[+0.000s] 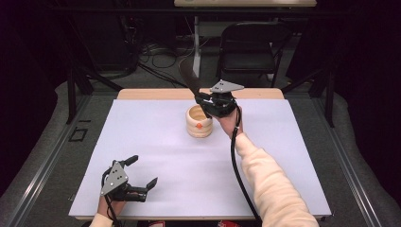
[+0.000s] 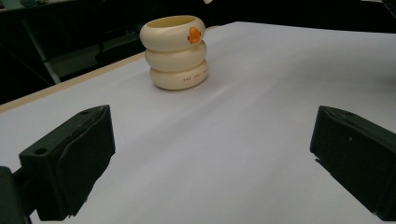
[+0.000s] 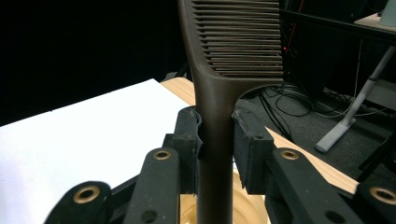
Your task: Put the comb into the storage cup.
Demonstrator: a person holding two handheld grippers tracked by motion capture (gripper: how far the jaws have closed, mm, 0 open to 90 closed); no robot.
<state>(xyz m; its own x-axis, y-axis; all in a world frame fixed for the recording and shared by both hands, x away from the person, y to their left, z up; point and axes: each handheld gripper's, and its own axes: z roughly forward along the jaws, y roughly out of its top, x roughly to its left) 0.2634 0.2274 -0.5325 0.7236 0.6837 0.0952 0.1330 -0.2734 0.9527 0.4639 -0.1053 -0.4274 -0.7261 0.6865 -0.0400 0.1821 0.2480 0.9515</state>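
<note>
the left gripper [image 1: 137,176] sat at the lower left of the high view, low over the white table [image 1: 156,189], its jaws spread wide with nothing between them. in the left gripper view the two black pads [image 2: 70,163] stood far apart at the bottom corners, bare table between them, and the holder [image 2: 175,51] stood well ahead at the upper middle.

farther up, at the middle of the high view, the cream ringed holder [image 1: 199,122] stood upright on the table, an orange mark on its side. the right gripper [image 1: 203,101] hung just above and behind its rim, held by a hand in a cream sleeve [image 1: 274,184]. its jaws were clamped on the handle of a brown comb [image 1: 189,75]. in the right gripper view the comb [image 3: 219,93] rose upright between the pads, teeth at the top of the frame, its handle running down over the holder's mouth [image 3: 243,207].
</note>
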